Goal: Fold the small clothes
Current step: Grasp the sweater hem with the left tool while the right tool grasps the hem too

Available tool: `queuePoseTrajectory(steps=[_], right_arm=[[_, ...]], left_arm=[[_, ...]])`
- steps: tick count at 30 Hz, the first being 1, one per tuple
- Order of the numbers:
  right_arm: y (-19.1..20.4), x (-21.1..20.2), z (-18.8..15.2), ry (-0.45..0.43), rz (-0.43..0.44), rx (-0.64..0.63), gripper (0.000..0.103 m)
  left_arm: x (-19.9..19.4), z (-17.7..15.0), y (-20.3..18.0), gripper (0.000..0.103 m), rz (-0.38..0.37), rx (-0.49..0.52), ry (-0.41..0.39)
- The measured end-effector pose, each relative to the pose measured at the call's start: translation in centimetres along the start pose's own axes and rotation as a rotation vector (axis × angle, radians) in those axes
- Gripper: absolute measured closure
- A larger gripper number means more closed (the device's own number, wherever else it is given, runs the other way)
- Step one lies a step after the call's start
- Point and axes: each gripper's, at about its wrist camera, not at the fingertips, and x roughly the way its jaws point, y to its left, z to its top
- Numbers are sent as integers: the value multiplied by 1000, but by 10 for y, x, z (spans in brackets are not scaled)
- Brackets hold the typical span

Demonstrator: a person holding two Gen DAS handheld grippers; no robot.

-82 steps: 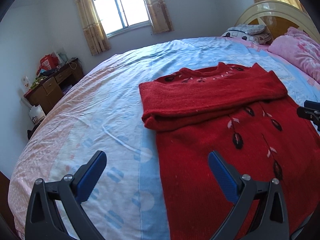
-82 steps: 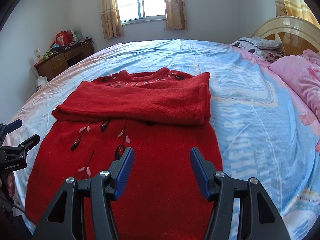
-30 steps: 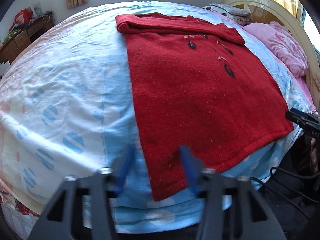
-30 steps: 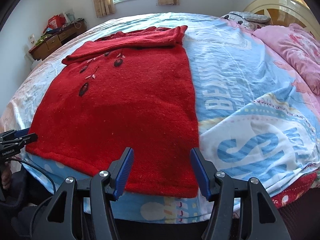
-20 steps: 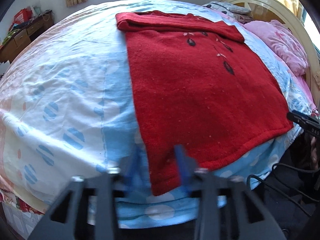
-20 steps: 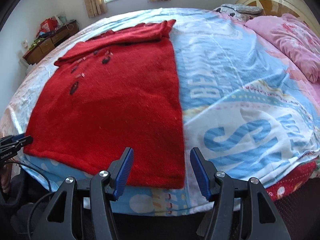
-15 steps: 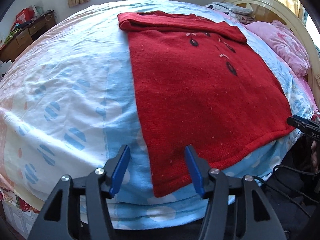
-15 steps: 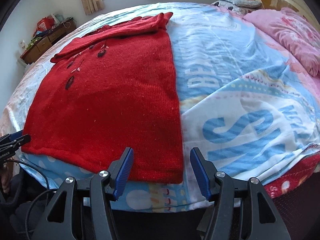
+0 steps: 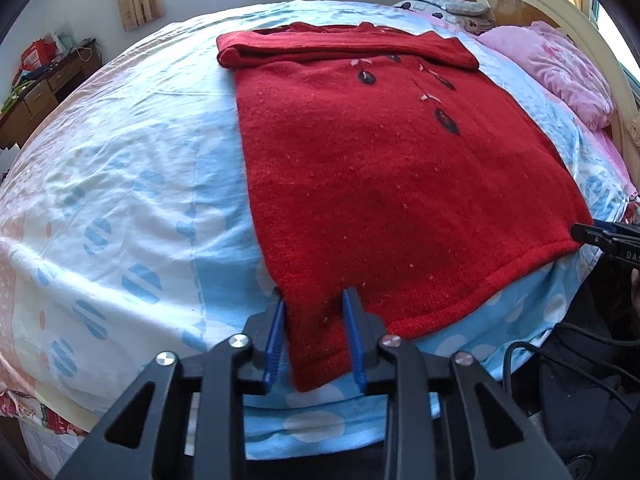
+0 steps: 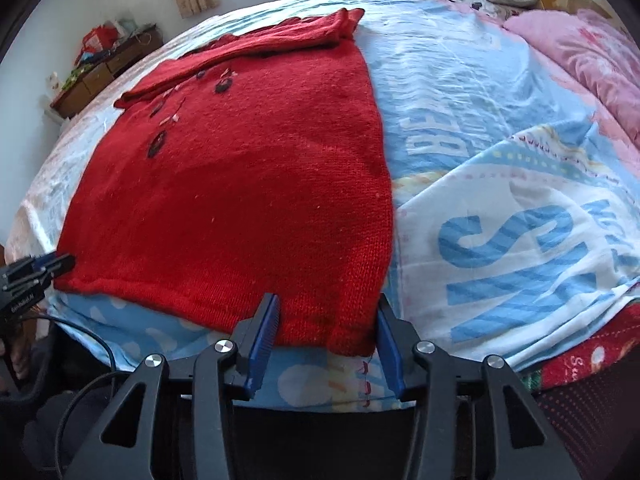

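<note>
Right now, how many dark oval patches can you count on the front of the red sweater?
4 are clear on the red sweater: one upper left, one under the folded sleeve's edge, one further right, one lowest. The fold may hide more.

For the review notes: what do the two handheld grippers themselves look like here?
Both match: the left gripper and right gripper have black angular frames with triangular cut-outs, silver round screw heads at the pivots, and flat blue ribbed pads lining the jaws. White lettering, too small to read fully, marks each body seen from the other's camera. A black cable trails below the left one.
</note>
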Motion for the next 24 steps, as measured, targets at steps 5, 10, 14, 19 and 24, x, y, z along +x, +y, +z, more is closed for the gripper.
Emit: queuePoseTrajectory(steps=[5,10,14,19,24], right_arm=[[12,-4,0,-3,-31,-65,71],[18,-10,0,-25,-51,-104,89],[20,-19,2,-61,-57,-123,93],[20,-22,3,-86,-48,-119,95],[24,-36,7,-149,-37,-113,95]], left_arm=[[0,1,-5,91,14,35,-6],[-6,5,-3,94,-1,45,-17],[-15,8,3,94,-23,32,-37],[-25,13,14,95,-65,-6,-56],[-32,16,16,95,-83,-11,-81]])
